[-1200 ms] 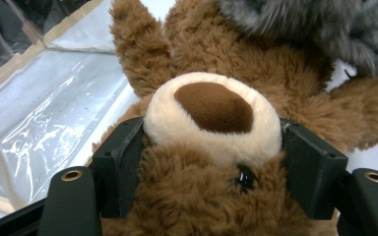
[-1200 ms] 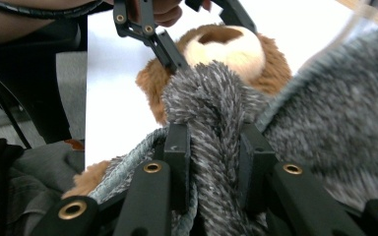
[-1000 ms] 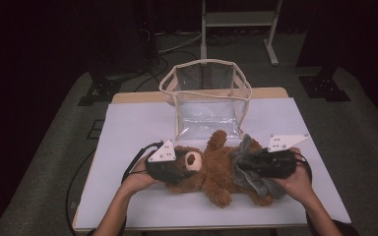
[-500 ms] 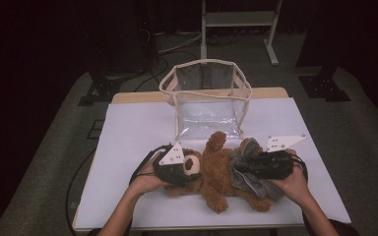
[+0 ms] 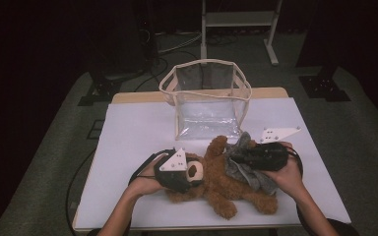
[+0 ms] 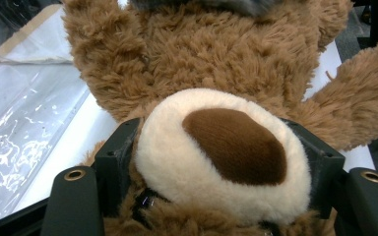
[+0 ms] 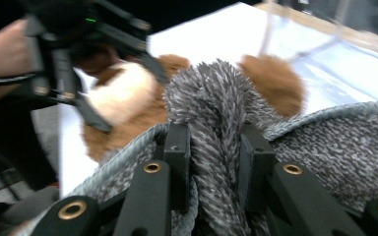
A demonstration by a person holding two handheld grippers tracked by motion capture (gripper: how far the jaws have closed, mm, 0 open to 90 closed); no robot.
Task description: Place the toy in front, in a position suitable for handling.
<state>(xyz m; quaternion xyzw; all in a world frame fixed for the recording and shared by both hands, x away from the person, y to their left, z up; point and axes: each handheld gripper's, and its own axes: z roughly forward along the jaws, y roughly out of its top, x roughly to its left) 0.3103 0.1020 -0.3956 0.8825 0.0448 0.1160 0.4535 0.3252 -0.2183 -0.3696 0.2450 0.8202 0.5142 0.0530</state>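
Toward the near edge of the table (image 5: 128, 128), which is covered in a white sheet, a brown teddy bear (image 5: 216, 184) lies on its back with its head toward the left edge and its legs toward the right. The left gripper (image 5: 184, 172) is clamped on the bear's head; the left gripper view shows the cream muzzle (image 6: 221, 152) bulging between the two black jaws, which have just been closing, their pads pressed into the fur at either side. The right gripper (image 5: 241, 156) sits over the bear's body and is closed on a fold of grey knitted cloth (image 5: 246, 172); the right gripper view shows a ridge of that cloth (image 7: 214, 123) pinched upright between the jaws. The cloth lies across the bear's belly and upper legs. A person's forearms enter from the near edge, one hand on each gripper.

Behind the bear, at the middle of the table, stands a clear plastic bag (image 5: 206, 101) with cream trim, upright and open at the top, close to the bear's raised paw. The table's wooden far edge shows beyond the sheet. The room is dark; grey carpet (image 5: 54, 162) surrounds the table, with a metal stand frame (image 5: 238, 19) and cables (image 5: 172, 42) at the back.
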